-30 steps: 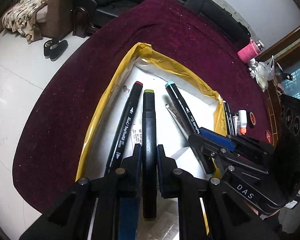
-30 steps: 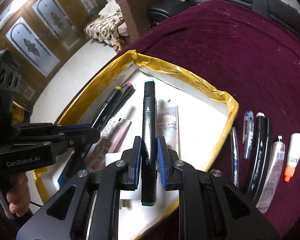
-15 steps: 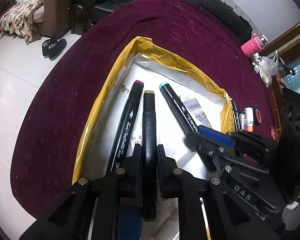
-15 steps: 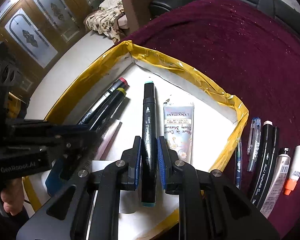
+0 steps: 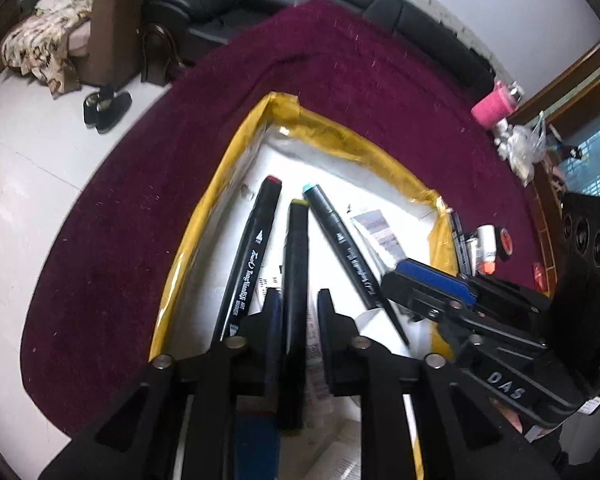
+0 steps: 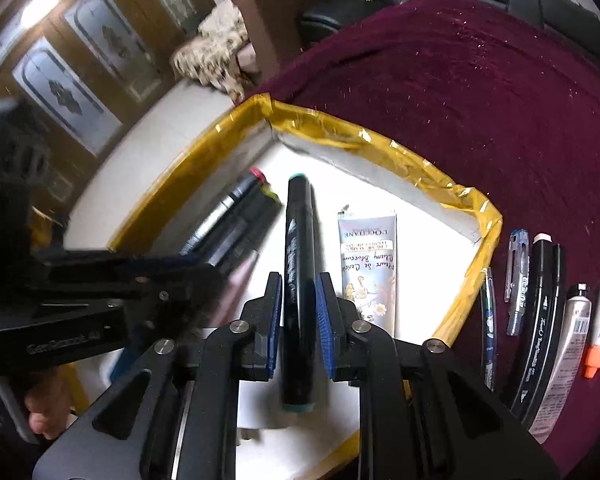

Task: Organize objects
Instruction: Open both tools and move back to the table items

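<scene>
Left claw (image 5: 296, 312), jaws opening, straddles a yellow-tipped marker (image 5: 295, 280) lying in the yellow-taped box (image 5: 332, 136). Right claw (image 6: 298, 300), also opening, brackets the teal-tipped marker (image 6: 298, 280) there; a hand-cream tube (image 6: 366, 264) lies at three o'clock.

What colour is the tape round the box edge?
Yellow-gold tape, clearest in the right wrist view.

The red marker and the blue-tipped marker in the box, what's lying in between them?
The left wrist view shows a yellow-tipped marker lying between the red marker and the blue-tipped marker. The left claw is opening around it.
</scene>
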A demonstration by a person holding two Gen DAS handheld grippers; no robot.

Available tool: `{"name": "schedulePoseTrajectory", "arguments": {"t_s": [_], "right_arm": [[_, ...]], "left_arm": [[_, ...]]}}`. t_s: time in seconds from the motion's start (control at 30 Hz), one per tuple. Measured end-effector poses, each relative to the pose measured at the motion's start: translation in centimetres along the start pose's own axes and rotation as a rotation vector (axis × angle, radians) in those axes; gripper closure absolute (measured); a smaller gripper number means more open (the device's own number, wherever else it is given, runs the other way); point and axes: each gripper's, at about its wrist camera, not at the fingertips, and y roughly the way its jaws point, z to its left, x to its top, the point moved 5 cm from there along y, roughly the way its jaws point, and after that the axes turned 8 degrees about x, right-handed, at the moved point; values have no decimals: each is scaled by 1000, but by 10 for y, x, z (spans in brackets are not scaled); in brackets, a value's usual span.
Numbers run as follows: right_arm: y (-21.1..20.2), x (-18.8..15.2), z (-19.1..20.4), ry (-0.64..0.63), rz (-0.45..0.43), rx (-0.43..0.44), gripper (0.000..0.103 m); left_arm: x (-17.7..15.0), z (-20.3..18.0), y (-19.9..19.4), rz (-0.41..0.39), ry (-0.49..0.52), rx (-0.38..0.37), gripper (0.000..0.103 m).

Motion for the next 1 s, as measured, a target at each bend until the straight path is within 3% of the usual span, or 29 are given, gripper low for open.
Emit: {"name": "schedulePoseTrajectory", "arguments": {"t_s": [0.03,0.1,0.13,0.27,0.4,0.43,0.47,0.5,0.57,0.7,1.0], "right_arm": [[-10,-2,1,3,-20,8,84],[-25,-7,0,19,-57,26,84],[-34,-13,-2,41,-75,41,84],[-76,-52,-12,98,-157,100,84],[-108,-94,-40,173,-207,75,84],[-116,-105,-52,196,-219,50,79],[-119,-109,-62,210,-224,32,64],[-125,-115,-74,235,-232,4,59],[-132,-125,-95,275,-239,-37,57],[-132,-124,-124,314,-238,-65,57],[-132,-96,-149,309,-249,-119,57]], "left_arm": [[-2,-3,-7,-19,-4,-11,69],[-6,-10,-19,-66,-1,-27,45],[-11,-18,-29,-106,7,-34,42],[-31,-50,-47,-174,5,-85,42],[-48,-95,-47,-156,63,-151,42],[-53,-108,-46,-154,82,-167,42],[-55,-115,-45,-152,92,-170,42],[-58,-124,-43,-146,107,-166,42],[-64,-137,-39,-133,131,-160,42],[-73,-151,-33,-96,142,-152,42],[-83,-155,-33,-88,145,-116,42]]}}
